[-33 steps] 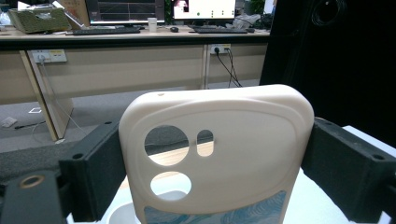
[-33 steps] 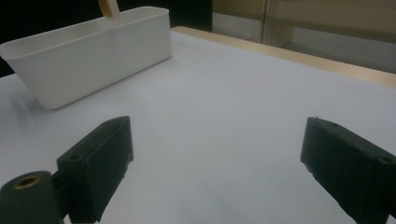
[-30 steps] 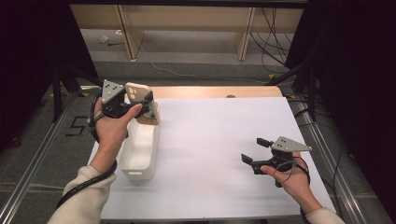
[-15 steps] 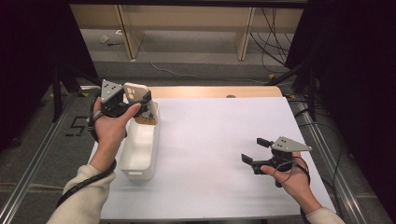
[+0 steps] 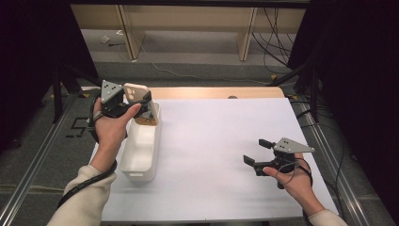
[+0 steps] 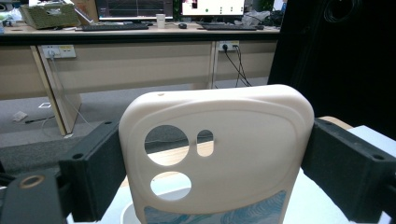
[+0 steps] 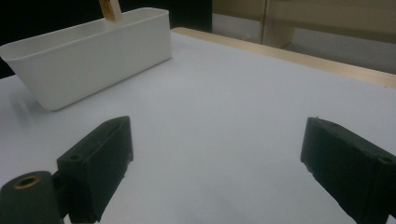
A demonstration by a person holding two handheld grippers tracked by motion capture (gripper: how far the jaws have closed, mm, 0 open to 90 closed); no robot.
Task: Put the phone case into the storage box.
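High view, table [image 5: 221,141]: white top, running from the near edge to a wooden strip at the far side.
Bin [image 5: 141,150]: white, oblong, at the left of the table, long axis running near to far; something brown lies at its far end, too small to tell what.
Left gripper [image 5: 141,101]: held up over the far end of the bin, jaws clamped on the two side edges of a phone case [image 5: 136,93].
Right gripper [image 5: 256,153]: low over the near right of the table, well apart from the bin, jaws apart with nothing between them [image 7: 215,163].
Phone case, left gripper view [image 6: 219,154]: cream, upright, long axis vertical, camera holes at the top end, a blue pattern lower down.
Key relation: the bin lies directly below the case, so the left hand is the nearer one; a drop would likely go straight down, and the upright long axis looks set to enter end first.
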